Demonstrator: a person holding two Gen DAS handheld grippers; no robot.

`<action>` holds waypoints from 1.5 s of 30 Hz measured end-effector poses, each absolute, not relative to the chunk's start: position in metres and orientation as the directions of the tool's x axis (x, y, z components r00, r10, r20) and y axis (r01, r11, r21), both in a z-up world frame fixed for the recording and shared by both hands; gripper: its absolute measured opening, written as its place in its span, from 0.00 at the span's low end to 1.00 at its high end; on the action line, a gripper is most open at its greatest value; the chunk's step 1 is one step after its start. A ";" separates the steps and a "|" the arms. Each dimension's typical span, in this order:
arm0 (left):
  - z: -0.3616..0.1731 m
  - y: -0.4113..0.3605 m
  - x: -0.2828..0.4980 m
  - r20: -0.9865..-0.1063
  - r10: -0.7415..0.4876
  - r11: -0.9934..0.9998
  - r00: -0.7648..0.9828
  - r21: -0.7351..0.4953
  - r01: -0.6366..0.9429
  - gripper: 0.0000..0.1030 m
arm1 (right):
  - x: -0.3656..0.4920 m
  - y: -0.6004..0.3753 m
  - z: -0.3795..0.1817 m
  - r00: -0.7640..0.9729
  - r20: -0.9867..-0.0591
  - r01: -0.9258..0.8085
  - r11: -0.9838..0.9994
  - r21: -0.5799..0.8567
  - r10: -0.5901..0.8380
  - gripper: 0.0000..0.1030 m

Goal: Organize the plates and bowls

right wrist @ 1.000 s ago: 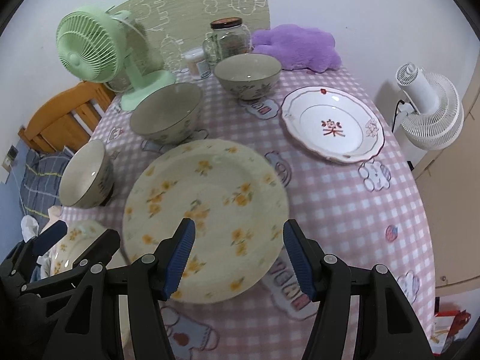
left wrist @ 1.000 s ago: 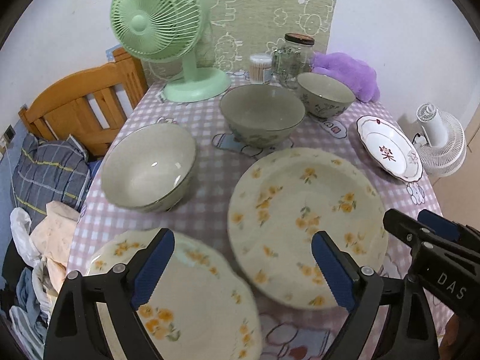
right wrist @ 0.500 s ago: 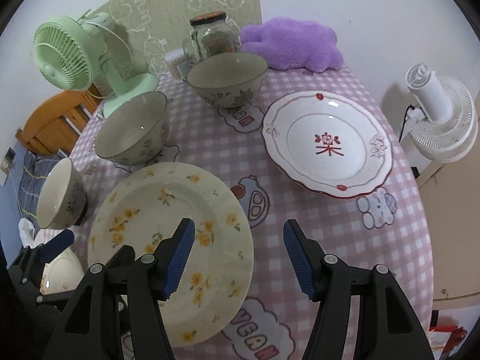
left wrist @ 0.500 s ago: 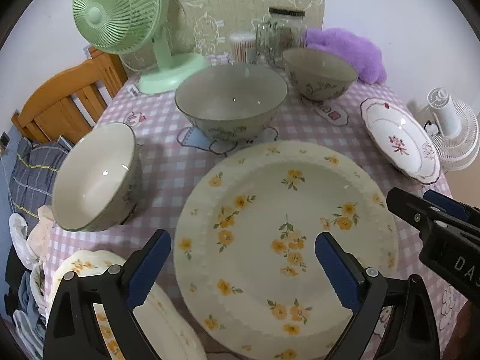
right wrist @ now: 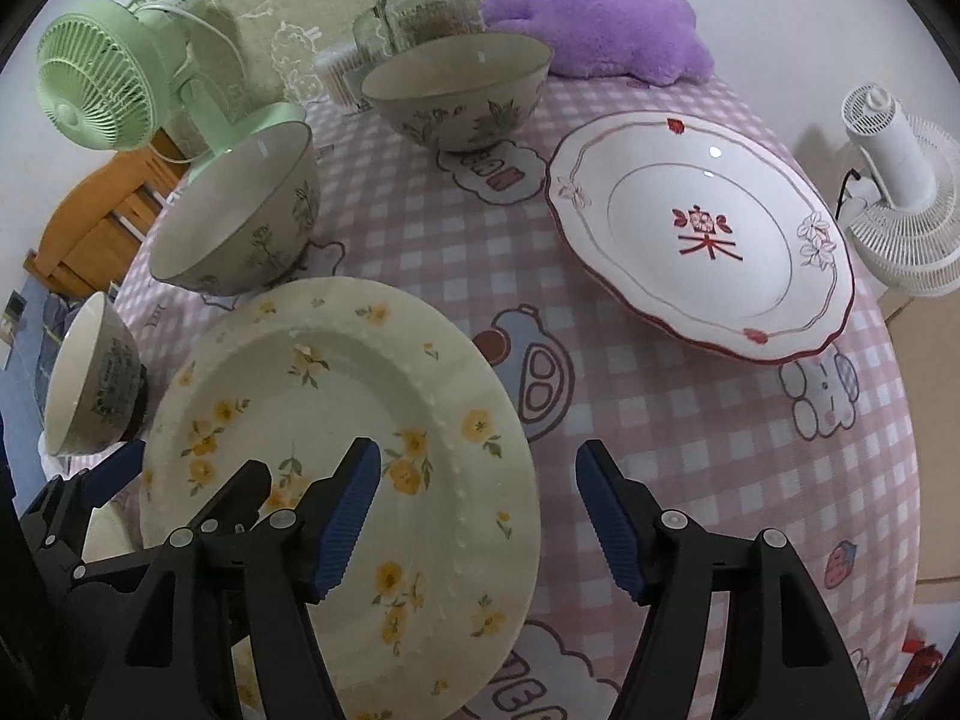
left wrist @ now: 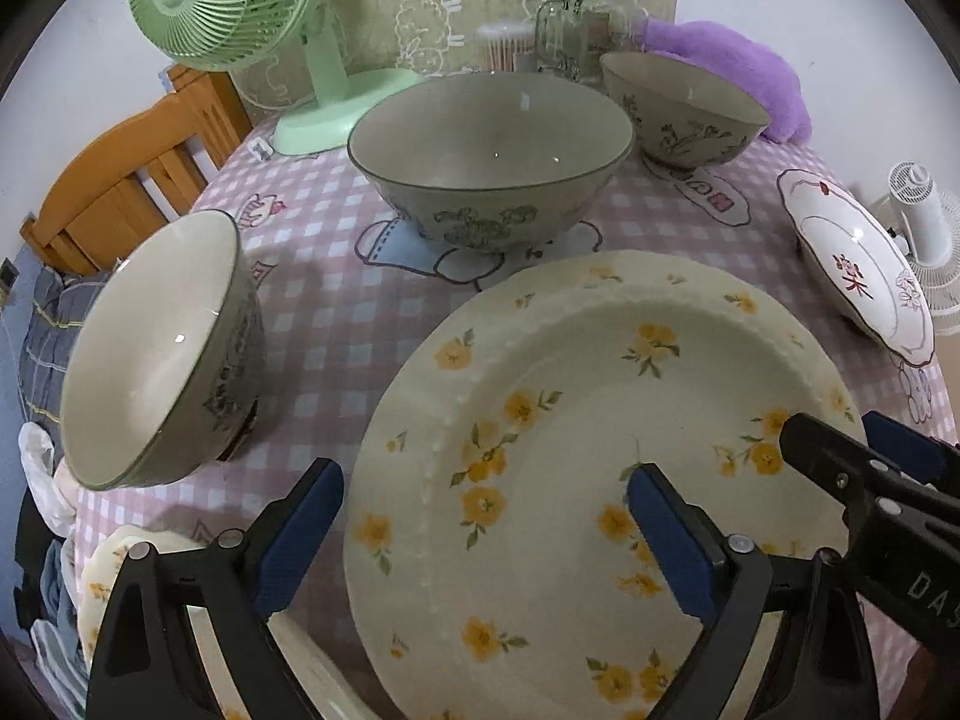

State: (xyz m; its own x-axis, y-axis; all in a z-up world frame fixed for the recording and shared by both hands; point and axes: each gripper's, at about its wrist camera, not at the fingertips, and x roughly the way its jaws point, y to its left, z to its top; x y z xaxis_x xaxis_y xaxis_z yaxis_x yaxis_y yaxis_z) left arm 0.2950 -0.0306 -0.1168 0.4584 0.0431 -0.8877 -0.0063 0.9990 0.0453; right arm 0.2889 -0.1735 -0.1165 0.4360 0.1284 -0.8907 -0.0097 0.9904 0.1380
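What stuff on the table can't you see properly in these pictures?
- Second yellow-flower plate: left wrist view, mostly hidden behind the left gripper and cut off by the bottom edge.
- Glass jar: right wrist view, contents too blurred to tell; its bottom hides behind a bowl.
- Small bowl: right wrist view, its foot is in shadow.

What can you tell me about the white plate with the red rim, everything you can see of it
The white plate with the red rim looks like glazed ceramic: a scalloped edge with a thin red line, small red buds and pale flower outlines on the rim, and a red character under a flower motif in the shallow well. It is empty and lies flat on the pink checked tablecloth, on the right side near the table's edge, apart from the other dishes. Neither tool touches it.
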 end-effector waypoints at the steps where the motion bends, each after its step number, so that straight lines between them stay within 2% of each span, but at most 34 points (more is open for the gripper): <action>1: -0.119 -0.030 0.296 -0.891 0.035 0.999 0.452 0.038 -0.004 0.89 | 0.289 -0.173 -0.118 0.437 -0.891 -0.008 0.991 0.130 0.120 0.69; 7: -0.123 -0.029 0.297 -0.893 0.018 1.000 0.449 0.024 0.008 0.87 | 0.295 -0.169 -0.124 0.440 -0.895 0.004 0.996 0.084 0.074 0.67; 15: -0.122 -0.039 0.294 -0.901 0.003 0.999 0.433 0.019 0.034 0.85 | 0.297 -0.169 -0.128 0.410 -0.906 -0.010 0.994 0.109 0.104 0.53; 28: -0.123 -0.052 0.289 -0.894 -0.025 0.995 0.448 0.021 0.099 0.85 | 0.289 -0.182 -0.129 0.395 -0.916 -0.022 0.997 0.072 0.075 0.57; 45: -0.112 -0.063 0.269 -0.924 -0.004 1.000 0.382 -0.004 -0.001 0.81 | 0.277 -0.192 -0.115 0.373 -0.925 -0.044 0.997 0.059 0.071 0.58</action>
